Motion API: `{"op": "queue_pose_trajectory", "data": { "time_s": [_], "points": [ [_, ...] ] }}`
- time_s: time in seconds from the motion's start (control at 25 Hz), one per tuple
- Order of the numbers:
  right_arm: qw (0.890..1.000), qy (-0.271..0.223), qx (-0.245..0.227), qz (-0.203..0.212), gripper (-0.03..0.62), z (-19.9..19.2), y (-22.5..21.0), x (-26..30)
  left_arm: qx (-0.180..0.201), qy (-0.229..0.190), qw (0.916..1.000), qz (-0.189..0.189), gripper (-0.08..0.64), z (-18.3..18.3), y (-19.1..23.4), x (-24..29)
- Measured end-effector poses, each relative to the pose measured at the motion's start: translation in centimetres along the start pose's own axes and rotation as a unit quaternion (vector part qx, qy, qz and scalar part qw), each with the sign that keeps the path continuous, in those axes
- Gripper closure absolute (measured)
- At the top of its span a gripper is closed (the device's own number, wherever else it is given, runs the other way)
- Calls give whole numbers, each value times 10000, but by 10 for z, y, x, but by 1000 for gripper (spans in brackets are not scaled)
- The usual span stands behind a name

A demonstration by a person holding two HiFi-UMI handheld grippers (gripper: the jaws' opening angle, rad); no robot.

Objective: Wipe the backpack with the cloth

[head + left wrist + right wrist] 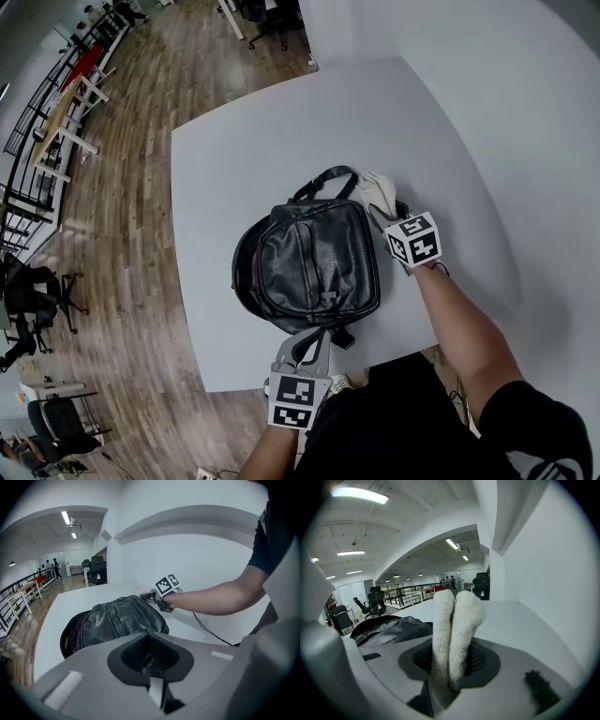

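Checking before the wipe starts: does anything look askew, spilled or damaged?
Nothing stands out. The backpack lies flat on the table, the left gripper holds its strap, and the right gripper grips a clean folded cloth.

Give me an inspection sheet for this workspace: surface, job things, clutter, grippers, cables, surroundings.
Surface: white table, bare around the bag.
Job's things: black leather backpack lying flat near the table's near edge; white terry cloth folded, beside the backpack's top handle.
Clutter: nothing seen.
Grippers: left gripper shut on what looks like the backpack strap; right gripper shut on the cloth.
Cables: thin dark cable trailing from the right gripper.
Surroundings: wooden floor, black office chairs.
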State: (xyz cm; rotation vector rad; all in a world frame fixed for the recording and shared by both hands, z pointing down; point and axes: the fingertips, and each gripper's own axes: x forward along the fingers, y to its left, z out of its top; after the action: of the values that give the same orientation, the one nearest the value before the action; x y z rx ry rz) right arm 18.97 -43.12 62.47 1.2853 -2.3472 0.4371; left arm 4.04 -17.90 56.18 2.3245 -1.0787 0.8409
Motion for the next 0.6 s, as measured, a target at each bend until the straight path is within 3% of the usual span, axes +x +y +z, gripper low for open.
{"op": "queue_pose_trajectory", "data": {
  "time_s": [0.6],
  "points": [
    [9999, 13, 49, -108, 471, -10, 12, -24, -221, -214, 9995, 58, 552, -2, 6, -17]
  ]
}}
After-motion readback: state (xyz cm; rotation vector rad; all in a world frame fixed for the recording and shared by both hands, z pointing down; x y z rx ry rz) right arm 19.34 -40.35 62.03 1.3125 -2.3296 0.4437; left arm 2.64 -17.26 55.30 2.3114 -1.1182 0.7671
